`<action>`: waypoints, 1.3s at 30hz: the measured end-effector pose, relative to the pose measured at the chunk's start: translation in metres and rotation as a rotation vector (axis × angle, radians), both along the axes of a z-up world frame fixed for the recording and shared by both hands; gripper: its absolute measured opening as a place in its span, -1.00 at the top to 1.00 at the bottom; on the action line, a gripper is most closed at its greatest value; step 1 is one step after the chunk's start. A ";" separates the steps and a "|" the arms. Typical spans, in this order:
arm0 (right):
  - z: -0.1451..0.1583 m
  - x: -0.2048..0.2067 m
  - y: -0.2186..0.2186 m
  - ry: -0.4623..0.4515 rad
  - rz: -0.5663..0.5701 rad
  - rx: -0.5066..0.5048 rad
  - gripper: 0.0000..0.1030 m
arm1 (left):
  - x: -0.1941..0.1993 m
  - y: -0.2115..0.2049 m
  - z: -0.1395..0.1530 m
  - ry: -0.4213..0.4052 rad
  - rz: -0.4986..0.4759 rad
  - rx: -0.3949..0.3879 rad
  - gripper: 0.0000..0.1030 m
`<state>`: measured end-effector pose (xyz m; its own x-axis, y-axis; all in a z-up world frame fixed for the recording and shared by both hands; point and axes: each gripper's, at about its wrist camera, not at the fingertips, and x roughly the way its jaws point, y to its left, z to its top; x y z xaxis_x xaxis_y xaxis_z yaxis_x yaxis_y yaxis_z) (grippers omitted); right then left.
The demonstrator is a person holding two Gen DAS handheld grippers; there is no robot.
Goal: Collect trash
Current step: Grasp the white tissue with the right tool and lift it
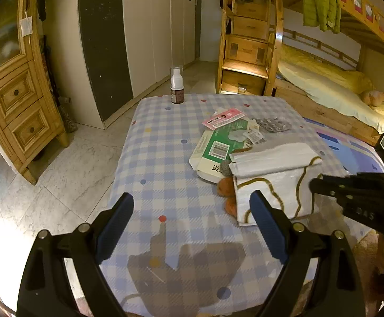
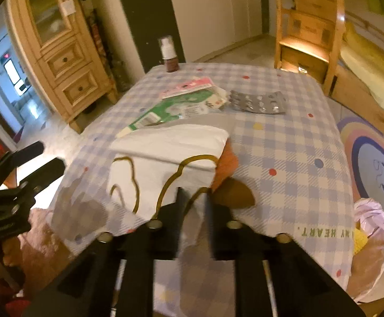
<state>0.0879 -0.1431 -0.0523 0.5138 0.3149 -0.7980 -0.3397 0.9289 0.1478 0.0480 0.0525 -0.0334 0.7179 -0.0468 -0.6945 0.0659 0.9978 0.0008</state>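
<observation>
On the desk with blue checked cloth (image 1: 165, 158), the right gripper (image 2: 194, 203) has its jaws closed on the white paper bag with gold outline (image 2: 165, 163). The left gripper (image 1: 192, 211) hovers with jaws wide open, empty.

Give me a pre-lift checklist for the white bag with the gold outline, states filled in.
1. Right gripper shut on the white bag near edge: ok.
2. Left gripper open and apart from the bag: ok.
3. Orange peels lie against and partly under the bag, may drag or spill: not ok.
4. Flattened green box tucked under the bag's far edge: not ok.
5. Blister packs clear of the bag: ok.
6. Bottle upright at the far edge, out of the way: ok.
</observation>
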 end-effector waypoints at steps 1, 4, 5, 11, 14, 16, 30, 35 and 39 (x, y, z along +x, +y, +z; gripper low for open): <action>0.003 -0.006 0.002 -0.009 0.006 0.000 0.81 | -0.002 0.000 0.001 -0.004 0.002 -0.001 -0.68; 0.004 -0.022 0.006 0.008 0.025 0.017 0.81 | -0.006 0.005 0.004 -0.012 0.011 -0.006 -0.68; 0.002 -0.025 0.008 0.020 0.032 0.023 0.80 | -0.007 0.005 0.004 -0.014 0.014 -0.007 -0.68; -0.013 -0.046 0.016 0.055 0.066 -0.030 0.45 | -0.016 0.013 0.004 -0.015 0.027 -0.005 -0.68; -0.007 -0.048 0.009 0.018 0.047 -0.035 0.17 | -0.019 0.016 0.004 -0.016 0.032 -0.005 -0.68; -0.003 -0.046 0.005 0.002 0.039 -0.029 0.12 | -0.020 0.018 0.004 -0.016 0.033 -0.008 -0.68; -0.038 -0.021 0.014 0.075 0.060 0.046 0.10 | -0.026 0.016 0.000 0.002 0.030 0.002 -0.68; -0.035 -0.033 0.023 0.062 0.101 0.028 0.95 | -0.027 0.016 0.001 0.001 0.034 -0.001 -0.68; -0.002 -0.048 0.019 -0.039 0.099 0.059 0.98 | -0.029 0.016 0.006 -0.011 0.036 -0.003 -0.68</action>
<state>0.0399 -0.1242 -0.0542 0.5078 0.4118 -0.7566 -0.4362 0.8803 0.1864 0.0188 0.0684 -0.0275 0.7268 -0.0228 -0.6865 0.0302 0.9995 -0.0013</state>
